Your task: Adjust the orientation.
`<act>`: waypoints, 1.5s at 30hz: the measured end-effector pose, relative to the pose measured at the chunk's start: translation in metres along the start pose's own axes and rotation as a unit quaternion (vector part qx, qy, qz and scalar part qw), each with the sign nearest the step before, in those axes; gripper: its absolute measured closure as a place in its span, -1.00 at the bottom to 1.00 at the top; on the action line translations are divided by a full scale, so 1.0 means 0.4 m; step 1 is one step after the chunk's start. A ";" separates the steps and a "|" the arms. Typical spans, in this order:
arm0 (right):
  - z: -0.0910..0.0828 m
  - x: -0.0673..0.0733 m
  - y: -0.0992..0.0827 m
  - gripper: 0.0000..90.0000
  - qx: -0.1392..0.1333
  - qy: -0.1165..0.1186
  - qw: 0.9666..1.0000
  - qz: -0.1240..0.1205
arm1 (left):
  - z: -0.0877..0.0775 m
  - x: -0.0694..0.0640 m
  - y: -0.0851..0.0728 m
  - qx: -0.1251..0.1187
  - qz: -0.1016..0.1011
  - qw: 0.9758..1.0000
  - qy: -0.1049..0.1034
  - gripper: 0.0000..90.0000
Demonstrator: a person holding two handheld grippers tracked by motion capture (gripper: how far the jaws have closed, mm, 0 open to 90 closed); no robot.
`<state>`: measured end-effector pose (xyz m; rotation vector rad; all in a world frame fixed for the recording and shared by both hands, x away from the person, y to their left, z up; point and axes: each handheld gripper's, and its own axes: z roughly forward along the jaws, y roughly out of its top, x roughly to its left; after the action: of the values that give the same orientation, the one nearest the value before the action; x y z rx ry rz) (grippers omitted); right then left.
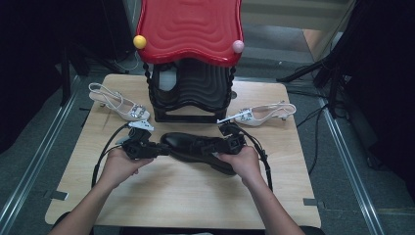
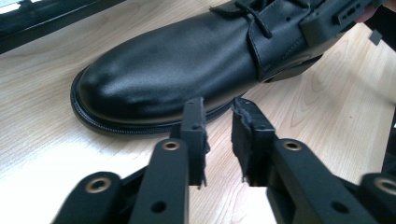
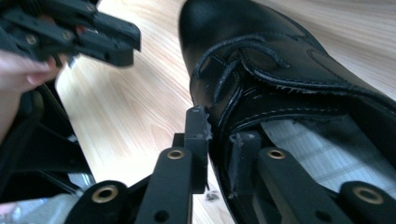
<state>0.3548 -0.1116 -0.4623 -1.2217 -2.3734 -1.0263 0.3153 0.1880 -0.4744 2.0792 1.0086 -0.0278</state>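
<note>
Centrally, black shoe (image 1: 195, 146) lies on table (image 1: 186, 205), toe pointing left, just before black rack (image 1: 191, 93). Left gripper (image 2: 219, 135) at toe welt, jaws narrowly parted, nothing between. Right gripper (image 3: 219, 140) pinches shoe's opening rim. Bare board toward near edge; white sandals (image 1: 122, 105) flank rack.

The left gripper (image 2: 219, 123) points at a black leather shoe (image 2: 187, 60) that lies on the light wooden table (image 2: 42, 154). Its two black jaws stand a little apart, with a narrow gap between them, and nothing is between them. The tips are just beside the edge of the sole, near the front part of the shoe. At the top right, the other gripper (image 2: 334, 18) is at the laced part of the shoe.
</note>
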 end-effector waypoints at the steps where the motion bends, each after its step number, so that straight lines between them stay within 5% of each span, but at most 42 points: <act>1: -0.002 -0.001 -0.001 0.76 0.007 -0.007 1.000 -0.006 | 0.001 0.002 0.000 -0.001 -0.002 1.000 -0.001 0.73; 9: -0.069 -0.012 -0.010 0.65 -0.005 -0.003 1.000 -0.012 | 0.003 0.002 0.000 -0.003 -0.008 1.000 0.007 0.93; 17: -0.137 -0.060 -0.009 0.99 -0.042 -0.037 0.998 -0.012 | 0.019 -0.001 -0.007 -0.013 -0.015 1.000 0.016 1.00; 24: -0.118 -0.130 0.006 1.00 -0.060 -0.073 0.995 0.000 | 0.055 -0.021 -0.013 -0.012 -0.006 1.000 0.016 1.00; 29: -0.086 -0.158 0.013 1.00 -0.048 -0.093 0.994 -0.006 | 0.087 -0.031 -0.009 -0.010 -0.004 1.000 0.022 0.99; 45: -0.078 -0.127 -0.049 1.00 -0.050 -0.099 0.994 0.002 | 0.129 -0.044 -0.006 -0.010 -0.005 1.000 0.019 0.94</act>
<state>0.3677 -0.1714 -0.4764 -1.4229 -2.4916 -1.0803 0.3173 0.1427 -0.5048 2.0642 1.0385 0.0163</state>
